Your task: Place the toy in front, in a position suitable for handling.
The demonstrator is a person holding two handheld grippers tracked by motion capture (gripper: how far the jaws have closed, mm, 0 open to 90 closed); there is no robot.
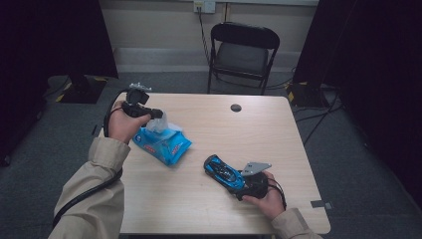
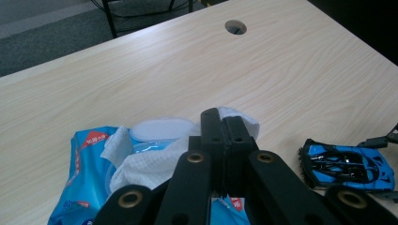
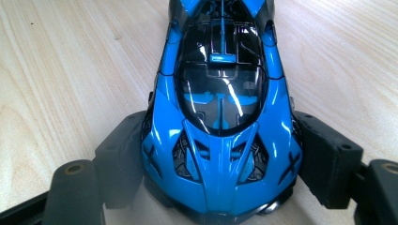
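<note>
Left claw (image 2: 224, 129) pinches a white wet wipe (image 2: 150, 164) above its blue pack (image 1: 162, 143); right claw (image 3: 220, 154) clamps a blue toy car (image 3: 220, 117) on the counter (image 1: 259, 129).

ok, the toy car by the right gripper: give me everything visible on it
The toy car is glossy blue, plastic-looking, with a dark tinted canopy and black vents. It sits upright on the wooden table, near the front right. The right gripper has its black jaws against both flanks of one end, apparently clamping it. Nothing else touches it.
</note>
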